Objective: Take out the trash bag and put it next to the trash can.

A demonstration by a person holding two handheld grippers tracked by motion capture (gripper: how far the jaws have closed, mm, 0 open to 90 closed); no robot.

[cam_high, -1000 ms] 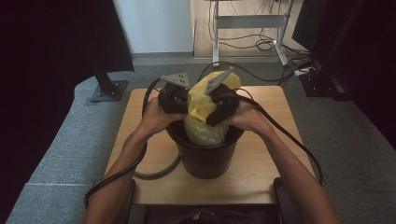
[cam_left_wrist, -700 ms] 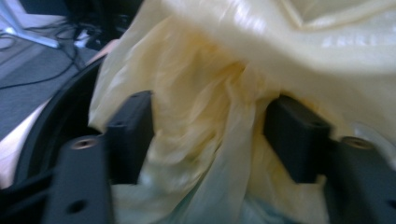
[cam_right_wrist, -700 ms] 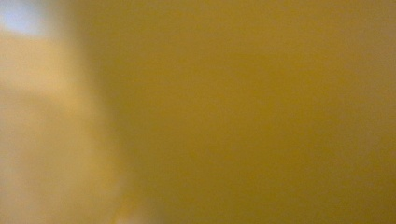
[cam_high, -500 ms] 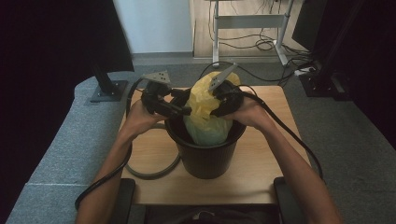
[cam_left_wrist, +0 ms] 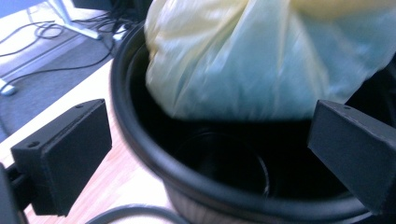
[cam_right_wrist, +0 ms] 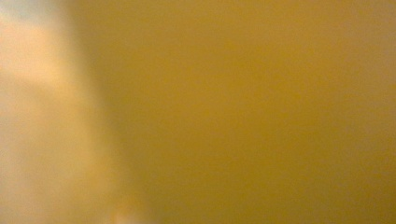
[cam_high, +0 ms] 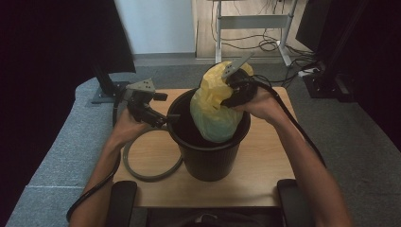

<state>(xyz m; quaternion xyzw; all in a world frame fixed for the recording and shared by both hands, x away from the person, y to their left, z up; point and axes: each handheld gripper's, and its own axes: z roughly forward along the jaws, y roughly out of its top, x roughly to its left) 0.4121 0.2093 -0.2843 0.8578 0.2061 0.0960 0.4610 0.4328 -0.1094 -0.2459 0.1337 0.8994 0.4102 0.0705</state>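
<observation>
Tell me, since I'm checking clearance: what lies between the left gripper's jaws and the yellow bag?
The black bin's rim, seen in the left gripper view, with the yellow bag beyond the left gripper.

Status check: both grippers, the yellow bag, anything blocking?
Left gripper open, jaws straddling the black plastic bin's rim. Right gripper up against the yellow plastic bag; jaw state unreadable. Bag half out of bin. Nothing obstructing.

The bag [cam_high: 215,106] was pale yellow, shading greenish low down. The bin [cam_high: 208,156] was black. The table [cam_high: 265,179] was light wood-grain. Both jaws of the left gripper [cam_left_wrist: 205,154] were matte black.
</observation>
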